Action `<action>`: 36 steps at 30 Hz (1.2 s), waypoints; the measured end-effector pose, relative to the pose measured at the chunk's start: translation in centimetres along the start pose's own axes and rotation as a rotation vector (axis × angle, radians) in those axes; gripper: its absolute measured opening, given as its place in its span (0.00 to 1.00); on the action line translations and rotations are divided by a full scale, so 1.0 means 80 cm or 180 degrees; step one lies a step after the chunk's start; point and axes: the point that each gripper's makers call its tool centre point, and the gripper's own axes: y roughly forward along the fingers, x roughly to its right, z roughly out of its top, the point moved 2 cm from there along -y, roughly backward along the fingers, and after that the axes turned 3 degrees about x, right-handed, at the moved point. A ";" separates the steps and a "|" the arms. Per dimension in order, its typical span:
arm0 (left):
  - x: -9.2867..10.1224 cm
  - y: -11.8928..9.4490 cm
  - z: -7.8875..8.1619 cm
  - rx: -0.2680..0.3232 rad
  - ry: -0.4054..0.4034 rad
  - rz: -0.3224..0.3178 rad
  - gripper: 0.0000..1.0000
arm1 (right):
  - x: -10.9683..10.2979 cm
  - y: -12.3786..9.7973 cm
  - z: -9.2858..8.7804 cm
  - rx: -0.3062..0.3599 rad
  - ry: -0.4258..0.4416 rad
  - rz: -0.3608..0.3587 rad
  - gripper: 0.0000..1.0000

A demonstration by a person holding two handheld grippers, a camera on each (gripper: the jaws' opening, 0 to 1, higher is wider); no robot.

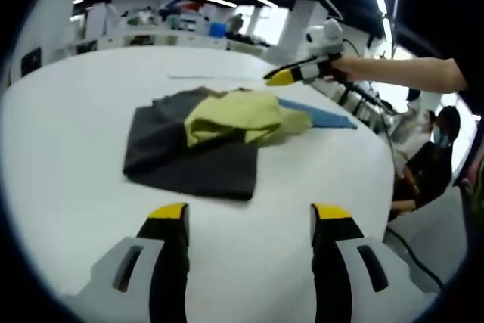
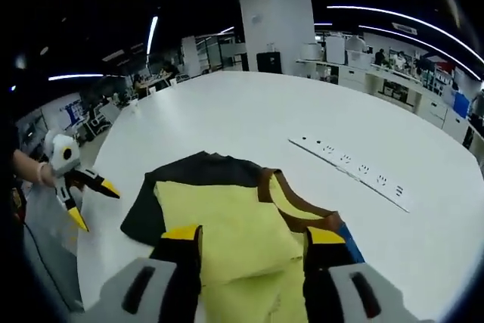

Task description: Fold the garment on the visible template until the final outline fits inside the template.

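Yellow garment: a yellow top point(image 1: 243, 115) with brown-trimmed neck lies part-folded and rumpled on the dark grey template point(image 1: 193, 158), on the white table point(image 1: 68, 187); a blue sheet point(image 1: 321, 115) pokes out under its far side.

Left gripper: left gripper point(image 1: 249, 221) hangs over bare table just short of the template's near edge, jaws wide apart, nothing between them.

Right gripper: right gripper point(image 2: 253, 241) hangs just above the yellow cloth, jaws spread to either side of a folded flap; I cannot tell whether they touch it. It looks empty.

Overhang risk: the yellow cloth spills past the template's right edge toward the blue sheet, so the outline likely does not fit yet; a sloppy next fold would leave that overhang.

Drag risk: pinching too deep could catch the template or blue sheet along with the top and shift them.

Bunching risk: the loose, wrinkled layers may slide or unfold if lifted by one corner.

Socket strip: a white power strip point(image 2: 352, 172) lies well apart from the garment.
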 end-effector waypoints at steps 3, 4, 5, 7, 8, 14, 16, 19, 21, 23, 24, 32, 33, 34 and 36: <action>0.005 0.004 0.004 0.0013 0.0044 -0.0033 0.61 | -0.011 -0.011 -0.004 0.0035 -0.0044 0.0015 0.59; 0.007 0.006 0.004 0.0011 0.0053 -0.0045 0.61 | -0.016 -0.016 -0.007 0.0038 -0.0070 0.0032 0.60; 0.008 0.009 0.004 0.0008 0.0071 -0.0063 0.61 | -0.018 -0.018 -0.010 0.0032 -0.0080 0.0040 0.61; 0.012 0.013 0.006 0.0002 0.0096 -0.0102 0.61 | -0.018 -0.024 -0.015 0.0044 -0.0091 0.0037 0.63; 0.014 0.014 0.007 0.0004 0.0104 -0.0115 0.61 | -0.021 -0.029 -0.019 0.0035 -0.0088 0.0025 0.64; 0.021 0.024 0.013 0.0033 0.0172 -0.0184 0.61 | -0.029 -0.042 -0.029 0.0047 -0.0129 -0.0003 0.71; 0.024 0.028 0.014 0.0037 0.0178 -0.0207 0.61 | -0.029 -0.046 -0.033 0.0042 -0.0151 -0.0003 0.73; 0.027 0.034 0.016 0.0033 0.0201 -0.0247 0.61 | -0.035 -0.054 -0.042 0.0035 -0.0176 -0.0030 0.76; 0.030 0.038 0.017 0.0028 0.0238 -0.0272 0.61 | -0.037 -0.057 -0.048 0.0028 -0.0210 -0.0042 0.76; 0.031 0.043 0.019 0.0010 0.0301 -0.0290 0.61 | -0.042 -0.061 -0.056 0.0016 -0.0186 -0.0040 0.77; 0.031 0.045 0.022 0.0010 0.0335 -0.0298 0.61 | -0.045 -0.063 -0.060 0.0015 -0.0192 -0.0045 0.76; 0.041 0.075 0.047 0.0018 0.0806 -0.0404 0.58 | -0.057 -0.075 -0.076 0.0065 -0.0093 -0.0062 0.74; 0.043 0.080 0.049 -0.0003 0.0883 -0.0409 0.58 | -0.057 -0.077 -0.078 0.0080 -0.0070 -0.0069 0.74; 0.045 0.084 0.051 -0.0007 0.0960 -0.0424 0.58 | -0.057 -0.078 -0.078 0.0082 -0.0062 -0.0072 0.74; 0.050 0.095 0.055 -0.0061 0.1130 -0.0466 0.57 | -0.057 -0.082 -0.080 0.0099 -0.0046 -0.0090 0.74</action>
